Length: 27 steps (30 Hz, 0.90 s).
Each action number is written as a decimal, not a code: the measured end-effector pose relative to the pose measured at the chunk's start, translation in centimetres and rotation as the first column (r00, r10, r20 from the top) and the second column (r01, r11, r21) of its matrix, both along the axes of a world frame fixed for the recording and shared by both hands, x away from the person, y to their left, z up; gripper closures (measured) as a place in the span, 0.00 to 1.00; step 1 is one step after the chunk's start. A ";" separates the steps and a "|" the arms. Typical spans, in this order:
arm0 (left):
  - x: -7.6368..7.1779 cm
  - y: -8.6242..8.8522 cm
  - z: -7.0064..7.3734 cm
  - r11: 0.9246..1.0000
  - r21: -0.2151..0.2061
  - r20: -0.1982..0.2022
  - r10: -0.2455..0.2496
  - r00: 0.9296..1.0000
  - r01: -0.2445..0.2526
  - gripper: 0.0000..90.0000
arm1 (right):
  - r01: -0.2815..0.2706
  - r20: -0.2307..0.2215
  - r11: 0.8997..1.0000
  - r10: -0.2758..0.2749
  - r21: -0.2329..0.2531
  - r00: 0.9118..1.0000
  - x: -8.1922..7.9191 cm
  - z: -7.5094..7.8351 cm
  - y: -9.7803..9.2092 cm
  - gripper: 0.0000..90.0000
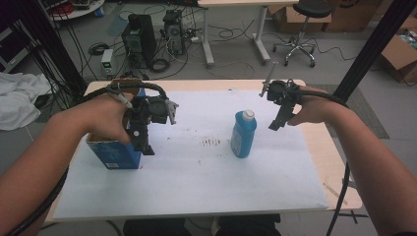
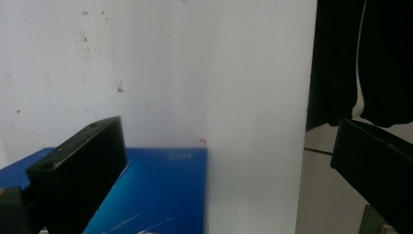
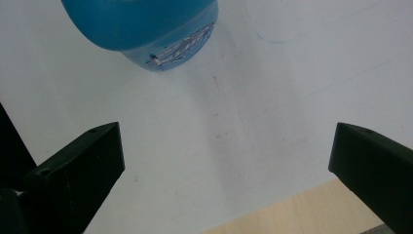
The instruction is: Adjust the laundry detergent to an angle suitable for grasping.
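A blue bottle [image 1: 243,133] with a white cap stands upright on the white mat [image 1: 196,182], right of centre. Its rounded blue body [image 3: 146,29] fills the top of the right gripper view. My right gripper [image 1: 276,123] hangs open just to the right of the bottle, apart from it, with nothing between its jaws [image 3: 224,165]. A blue box [image 1: 115,153] stands at the mat's left edge. My left gripper [image 1: 143,145] hovers open above the box's right end; the box's blue top [image 2: 156,195] lies below its jaws.
The mat covers a light wooden table [image 1: 339,167], whose bare strip runs along the right. Dark smudges [image 1: 211,142] mark the mat's middle. Beyond the table's far edge are computer towers [image 1: 139,39], cables, a stool [image 1: 302,29] and cardboard boxes on the floor.
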<state>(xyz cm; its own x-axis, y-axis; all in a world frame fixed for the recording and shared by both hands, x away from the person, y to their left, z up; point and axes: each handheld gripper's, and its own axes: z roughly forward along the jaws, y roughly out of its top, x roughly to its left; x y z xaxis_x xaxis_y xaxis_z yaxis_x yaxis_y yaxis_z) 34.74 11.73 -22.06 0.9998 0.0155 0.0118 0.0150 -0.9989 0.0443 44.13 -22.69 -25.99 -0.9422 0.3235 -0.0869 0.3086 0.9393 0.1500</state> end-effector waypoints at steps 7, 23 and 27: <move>0.2 -0.2 0.1 1.000 -0.002 -0.001 0.009 1.000 -0.009 0.00 | -0.003 0.007 1.000 0.003 -0.002 1.000 0.1 0.5 0.0 0.00; -0.1 0.3 0.1 1.000 -0.011 -0.005 0.019 1.000 -0.019 0.00 | -0.018 0.015 1.000 0.018 -0.011 1.000 0.1 0.9 0.1 0.00; -0.1 0.2 0.0 1.000 -0.009 -0.008 0.016 1.000 -0.016 0.00 | -0.015 0.016 1.000 0.015 -0.012 1.000 0.1 0.9 0.0 0.00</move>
<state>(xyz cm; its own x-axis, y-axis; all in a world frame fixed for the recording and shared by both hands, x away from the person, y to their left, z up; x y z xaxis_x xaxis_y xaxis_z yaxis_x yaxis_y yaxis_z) 34.66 11.89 -22.11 0.9995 0.0312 0.0041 0.0310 -0.9981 0.0529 44.21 -22.71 -25.08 -0.9453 0.3086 -0.1055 0.2925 0.9454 0.1436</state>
